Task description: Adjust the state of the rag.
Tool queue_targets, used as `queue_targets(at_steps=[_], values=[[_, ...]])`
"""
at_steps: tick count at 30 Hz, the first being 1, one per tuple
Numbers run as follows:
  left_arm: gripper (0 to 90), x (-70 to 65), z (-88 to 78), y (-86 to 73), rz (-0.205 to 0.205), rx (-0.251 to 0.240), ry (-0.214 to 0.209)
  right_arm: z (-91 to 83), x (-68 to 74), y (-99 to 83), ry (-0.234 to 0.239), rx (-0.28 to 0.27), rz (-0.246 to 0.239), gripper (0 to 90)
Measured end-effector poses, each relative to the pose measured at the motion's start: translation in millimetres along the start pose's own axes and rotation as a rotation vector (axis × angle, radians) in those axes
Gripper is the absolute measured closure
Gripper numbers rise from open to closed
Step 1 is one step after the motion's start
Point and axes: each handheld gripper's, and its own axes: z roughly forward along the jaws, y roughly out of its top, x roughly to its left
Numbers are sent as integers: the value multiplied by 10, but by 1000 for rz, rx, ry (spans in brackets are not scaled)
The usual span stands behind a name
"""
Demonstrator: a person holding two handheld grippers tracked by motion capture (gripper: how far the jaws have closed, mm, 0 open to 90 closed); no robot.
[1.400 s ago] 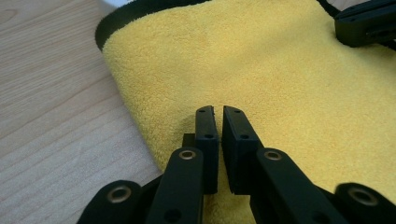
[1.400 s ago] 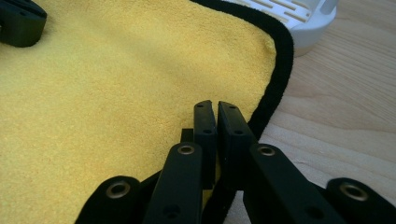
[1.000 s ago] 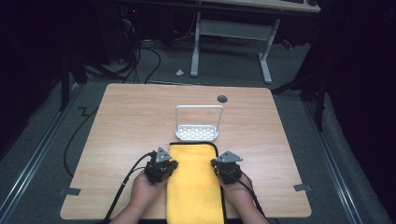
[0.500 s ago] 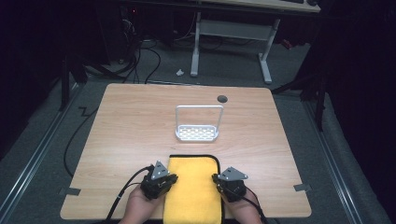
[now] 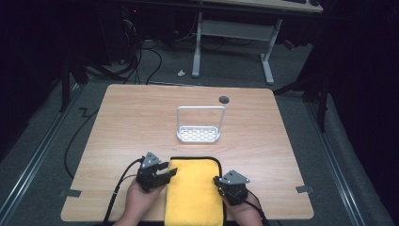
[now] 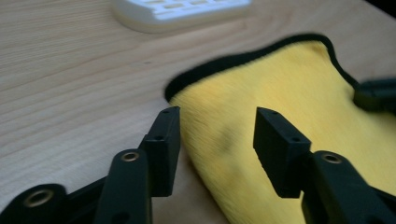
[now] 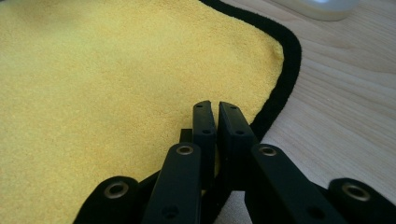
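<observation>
Your left gripper [image 6: 215, 140], fingers spread, straddles the yellow cloth's [image 5: 195, 193] left edge, while your right gripper [image 7: 214, 114] pinches its right edge, fingers clenched.

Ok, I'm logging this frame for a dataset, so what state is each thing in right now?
yellow cloth: lying flat at the table's near edge, hanging over it.
white rack: upright beyond the cloth, empty, handle up.
left gripper: open, jaws straddling the cloth's left edge.
right gripper: shut, at the cloth's right edge; whether it pinches the cloth, I cannot tell.
</observation>
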Motion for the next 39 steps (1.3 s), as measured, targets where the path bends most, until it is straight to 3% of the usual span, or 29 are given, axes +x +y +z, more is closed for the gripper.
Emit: queue_targets(at_steps=[3, 6, 10, 13, 15, 20, 23, 25, 28, 32, 34, 35, 37, 39], values=[[442, 103, 124, 96, -78, 34, -11, -1, -1, -2, 2, -1, -4, 861], [432, 70, 226, 141, -73, 91, -18, -1, 2, -6, -4, -3, -12, 861], [607, 57, 244, 152, -116, 116, -24, 0, -7, -8, 2, -7, -10, 859], [763, 58, 254, 139, -87, 121, -14, -3, -23, -8, 19, -9, 7, 830], [813, 59, 257, 131, -65, 115, -14, -28, -61, -1, 41, -17, 34, 795], [829, 55, 254, 103, -15, 102, -18, -64, -290, 66, 17, -59, 142, 712], [831, 88, 247, 59, -18, 70, -42, 55, -468, 152, 47, -51, 240, 586], [831, 91, 245, 52, -17, 67, -43, 171, -516, 208, 67, -36, 262, 542], [831, 88, 245, 48, -14, 65, -41, 352, -514, 266, 67, 15, 246, 512], [830, 78, 242, 43, 0, 62, -37, 412, -418, 307, 66, 8, 204, 620], [830, 65, 239, 40, 14, 63, -28, 395, -341, 304, 51, 9, 143, 685], [829, 65, 239, 39, 14, 63, -29, 375, -299, 302, 46, 6, 118, 693], [829, 68, 239, 39, 13, 63, -32, 324, -207, 293, 18, -3, 14, 693], [829, 65, 239, 38, 15, 63, -32, 255, -131, 278, 27, -24, -50, 691]])
